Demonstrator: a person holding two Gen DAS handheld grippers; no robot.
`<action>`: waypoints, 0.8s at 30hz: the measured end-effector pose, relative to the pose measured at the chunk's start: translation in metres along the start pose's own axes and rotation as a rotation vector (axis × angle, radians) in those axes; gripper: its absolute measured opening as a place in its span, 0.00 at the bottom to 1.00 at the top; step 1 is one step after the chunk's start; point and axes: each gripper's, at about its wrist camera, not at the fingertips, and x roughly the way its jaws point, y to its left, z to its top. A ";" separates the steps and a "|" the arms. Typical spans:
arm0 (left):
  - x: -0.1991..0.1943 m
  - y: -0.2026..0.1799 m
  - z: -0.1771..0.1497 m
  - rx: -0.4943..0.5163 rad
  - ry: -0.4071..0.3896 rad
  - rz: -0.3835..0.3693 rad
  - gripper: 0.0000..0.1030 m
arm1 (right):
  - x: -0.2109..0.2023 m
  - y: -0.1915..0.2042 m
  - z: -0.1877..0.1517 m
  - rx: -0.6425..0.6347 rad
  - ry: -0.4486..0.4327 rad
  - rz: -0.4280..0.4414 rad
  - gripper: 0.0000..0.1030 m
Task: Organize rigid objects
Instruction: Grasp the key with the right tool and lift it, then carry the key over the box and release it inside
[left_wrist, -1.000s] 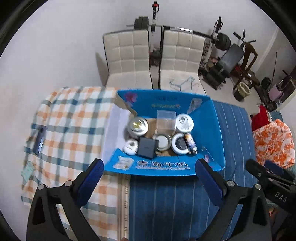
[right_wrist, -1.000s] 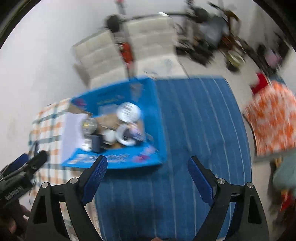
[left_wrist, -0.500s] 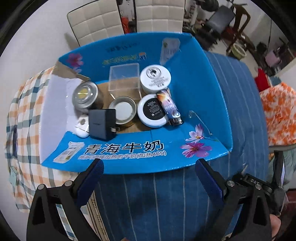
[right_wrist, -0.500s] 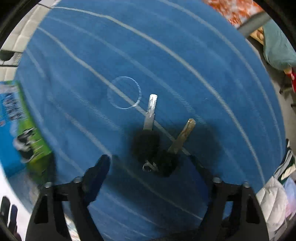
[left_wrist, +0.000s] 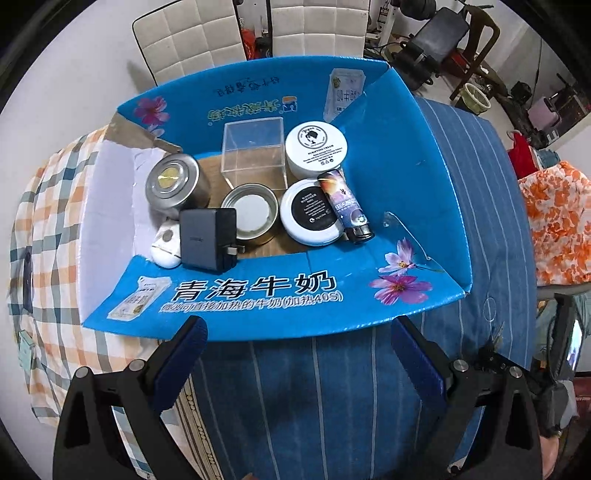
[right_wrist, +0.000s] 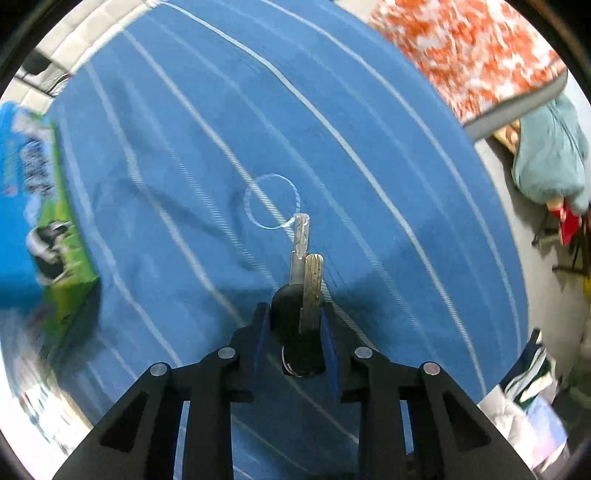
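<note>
I am picking up the keys (right_wrist: 303, 291) with my right gripper (right_wrist: 295, 325). Its fingers (right_wrist: 328, 343) have just been closing, and now the black heads of the keys sit right between the blue pads, which look pressed against them. Two key blades stick out past the fingers toward the far side, one silver and one brassy, and the silver one touches a thin clear ring (right_wrist: 272, 202) lying on the blue striped cloth (right_wrist: 369, 147). The keys seem to be low against the cloth, so I judge the grab is made but the lift is not yet done.

My left gripper (left_wrist: 295, 354) is wide open and holds nothing. It hangs above the near wall of the blue box (left_wrist: 424, 184), which sits to the left of the keys (half on the checked cloth (left_wrist: 51, 229), half on the striped one). Inside the box I can see a silver tin (left_wrist: 173, 184), a clear cube (left_wrist: 255, 147), a white cream jar (left_wrist: 316, 147), a round black-and-white case (left_wrist: 310, 212), a small tube (left_wrist: 345, 205), a dark charger (left_wrist: 207, 238) and a little white thing (left_wrist: 166, 247).

Next I think I should lift the keys straight up, keeping the squeeze firm so they do not slip or swing. Then I carry them left, over the box wall, and let go above a bare spot on the box floor.
</note>
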 end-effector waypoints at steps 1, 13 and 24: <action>-0.003 0.002 -0.001 -0.006 -0.004 -0.006 0.98 | -0.010 0.004 -0.003 -0.019 -0.003 0.029 0.24; -0.034 0.018 -0.004 -0.006 -0.053 -0.029 0.98 | -0.104 0.084 -0.038 -0.245 -0.101 0.217 0.02; -0.089 0.038 0.013 -0.048 -0.160 -0.077 0.98 | -0.224 0.142 -0.034 -0.458 -0.287 0.400 0.02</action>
